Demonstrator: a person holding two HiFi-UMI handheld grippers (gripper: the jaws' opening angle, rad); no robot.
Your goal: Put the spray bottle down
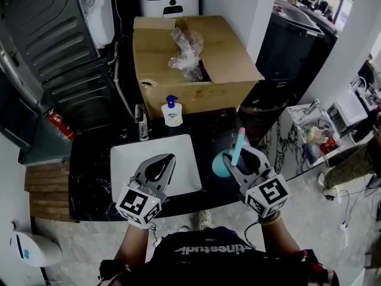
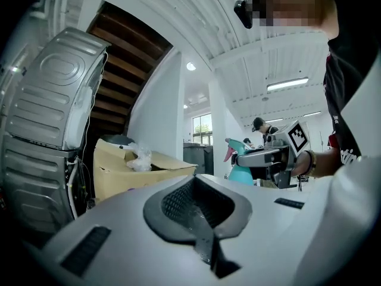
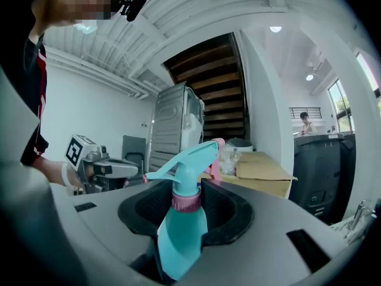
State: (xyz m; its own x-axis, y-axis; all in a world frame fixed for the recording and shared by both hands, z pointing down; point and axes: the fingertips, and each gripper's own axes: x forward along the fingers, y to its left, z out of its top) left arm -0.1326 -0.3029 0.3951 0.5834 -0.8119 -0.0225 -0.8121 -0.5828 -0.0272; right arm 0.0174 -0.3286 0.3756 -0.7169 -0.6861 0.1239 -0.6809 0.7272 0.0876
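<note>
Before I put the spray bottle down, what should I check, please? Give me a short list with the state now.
1. Grip: right gripper shut on spray bottle: ok.
2. Bottle nearly upright: ok.
3. Landing spot: black countertop right of the sink looks bare: ok.
4. Other hand: left gripper shut, empty, apart from bottle: ok.
5. Gap under bottle base: cannot tell.

**Head view:** from above the person, looking steeply down on the dark counter [image 1: 89, 159], with both grippers close at the lower edge.
**Left gripper view:** set low behind its own jaws, looking level toward the cardboard box [image 2: 119, 171] and the right gripper [image 2: 262, 158].
**Right gripper view:** likewise low and level, facing the left gripper [image 3: 110, 168].
All three views share the box.
</note>
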